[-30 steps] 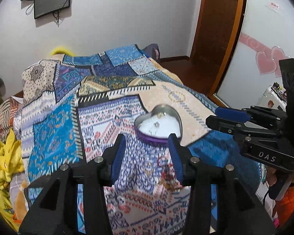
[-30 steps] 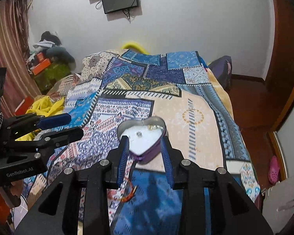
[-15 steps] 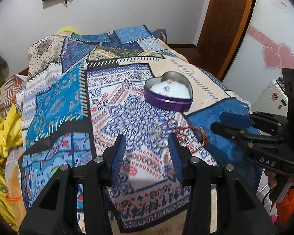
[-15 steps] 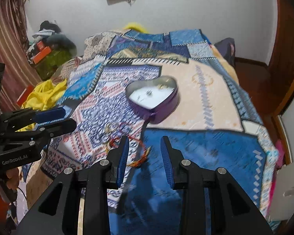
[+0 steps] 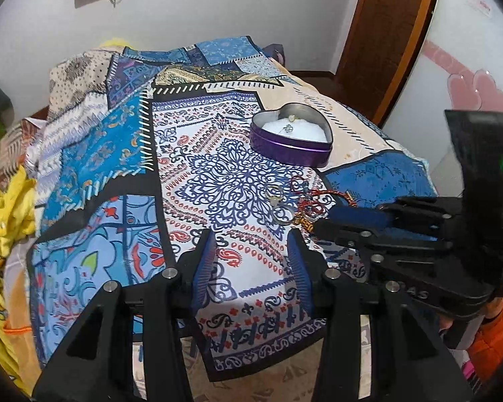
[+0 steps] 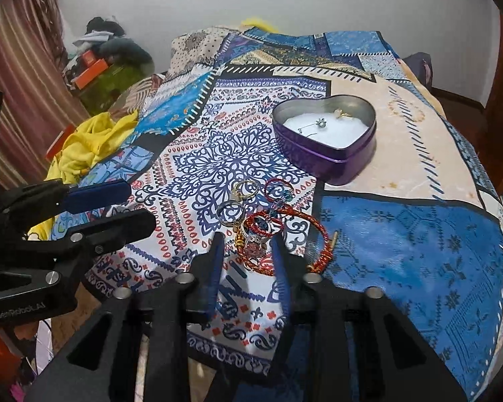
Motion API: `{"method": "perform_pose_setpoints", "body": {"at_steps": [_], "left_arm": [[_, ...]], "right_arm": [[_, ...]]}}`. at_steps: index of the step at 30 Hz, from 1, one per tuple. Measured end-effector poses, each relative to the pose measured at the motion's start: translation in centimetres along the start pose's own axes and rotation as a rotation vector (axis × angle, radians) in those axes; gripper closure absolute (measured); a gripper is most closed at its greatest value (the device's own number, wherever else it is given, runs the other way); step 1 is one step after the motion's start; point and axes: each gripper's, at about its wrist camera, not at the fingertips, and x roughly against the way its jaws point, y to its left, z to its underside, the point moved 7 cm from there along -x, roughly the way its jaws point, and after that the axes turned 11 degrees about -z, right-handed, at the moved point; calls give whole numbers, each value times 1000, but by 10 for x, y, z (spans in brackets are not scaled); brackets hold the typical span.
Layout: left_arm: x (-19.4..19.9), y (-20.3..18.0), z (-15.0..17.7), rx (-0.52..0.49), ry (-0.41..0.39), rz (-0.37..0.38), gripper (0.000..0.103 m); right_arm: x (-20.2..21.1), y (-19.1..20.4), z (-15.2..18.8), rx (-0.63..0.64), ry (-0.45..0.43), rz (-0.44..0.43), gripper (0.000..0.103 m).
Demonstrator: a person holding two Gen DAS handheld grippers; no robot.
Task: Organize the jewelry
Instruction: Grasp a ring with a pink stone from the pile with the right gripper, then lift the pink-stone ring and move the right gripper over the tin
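Jewelry pile [image 6: 261, 231] on patterned bedspread [image 6: 198, 164], just in front of purple heart-shaped tin [image 6: 325, 154].
Right gripper [image 6: 246, 251] fingers closing around the red bracelets, not yet pinching; left gripper [image 5: 251, 244] fingers spread and narrowing, nothing between them, beside the pile.

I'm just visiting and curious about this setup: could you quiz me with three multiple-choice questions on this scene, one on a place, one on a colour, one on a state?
1. Where does the loose pile of red cord bracelets and metal rings lie?
A in the tin
B on the patterned bedspread
C on the floor

2. What colour is the outer wall of the heart-shaped metal tin?
A purple
B green
C orange

3. Is the tin open?
A lidded
B lidless
C upside down

B: the pile lies on cloth, nearer than the tin.
A: purple wall.
B: its white lining and small pieces show.
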Motion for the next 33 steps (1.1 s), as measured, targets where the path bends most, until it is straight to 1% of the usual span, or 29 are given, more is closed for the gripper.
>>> {"method": "perform_pose_setpoints", "body": {"at_steps": [1, 3, 6, 14, 24, 33], "left_arm": [[-1, 0, 0, 3, 6, 10, 65], [-3, -1, 0, 2, 12, 21, 65], [-8, -6, 1, -14, 21, 27, 65], [-22, -23, -1, -70, 48, 33, 65], [-47, -31, -5, -91, 103, 36, 65], [-61, -40, -10, -140, 100, 19, 66]], "right_arm": [[-2, 0, 1, 0, 8, 1, 88], [-6, -2, 3, -4, 23, 5, 91], [-5, -2, 4, -8, 15, 1, 92], [16, -7, 0, 5, -37, 21, 93], [52, -28, -12, -28, -136, 48, 92], [56, -36, -9, -43, -146, 52, 92]]}}
